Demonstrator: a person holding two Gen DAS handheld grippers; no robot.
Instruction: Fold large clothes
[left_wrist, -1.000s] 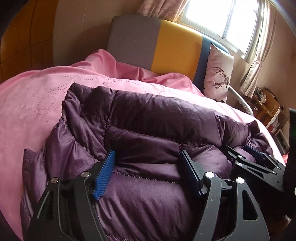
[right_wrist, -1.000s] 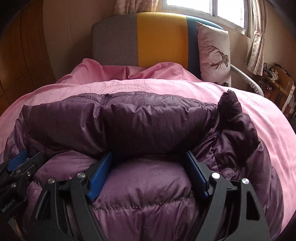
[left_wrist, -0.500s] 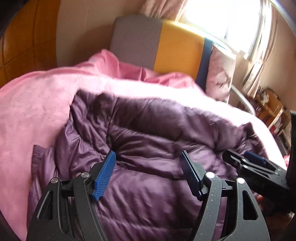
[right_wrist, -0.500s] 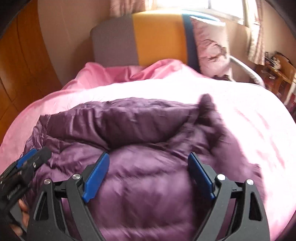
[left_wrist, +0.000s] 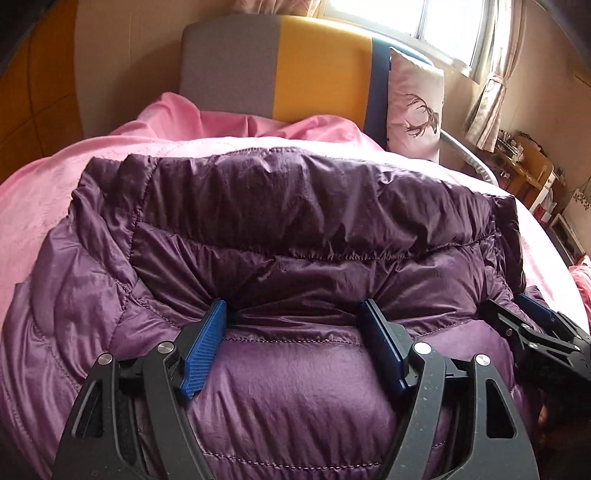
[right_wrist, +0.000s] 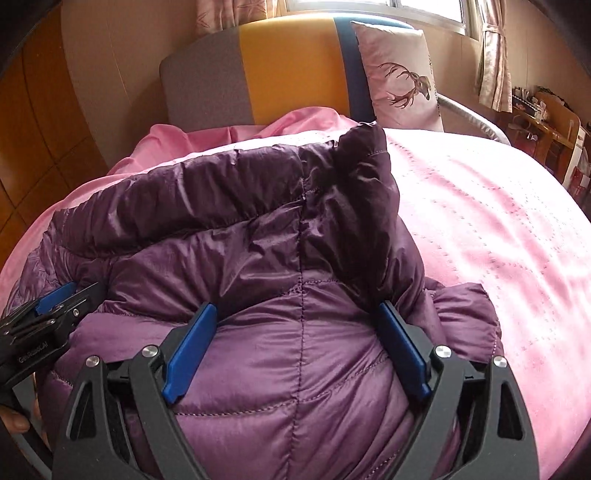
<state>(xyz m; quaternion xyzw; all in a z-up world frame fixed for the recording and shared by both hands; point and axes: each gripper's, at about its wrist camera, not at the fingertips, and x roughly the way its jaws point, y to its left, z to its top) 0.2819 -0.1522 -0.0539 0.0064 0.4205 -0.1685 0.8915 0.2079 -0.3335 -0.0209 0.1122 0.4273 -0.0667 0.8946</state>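
A purple quilted down jacket (left_wrist: 295, 229) lies folded in a thick bundle on the pink bed; it also shows in the right wrist view (right_wrist: 258, 266). My left gripper (left_wrist: 295, 314) is open, its blue pads pressed against the puffy fabric on either side of a bulge. My right gripper (right_wrist: 299, 314) is open the same way, at the jacket's right part, where a dark sleeve end (right_wrist: 364, 155) sticks up. Each gripper shows at the edge of the other's view: the right one in the left wrist view (left_wrist: 532, 328), the left one in the right wrist view (right_wrist: 48, 306).
The pink quilted bedspread (right_wrist: 480, 221) covers the bed, with open spread to the right of the jacket. A grey, yellow and blue headboard (left_wrist: 295, 66) and a deer-print pillow (left_wrist: 413, 107) stand behind. Wooden shelves (right_wrist: 546, 125) are at far right.
Both grippers have moved back down onto the jacket after a blurred lift half a second ago. The jacket's far fold now lies flatter and wider across the bed.
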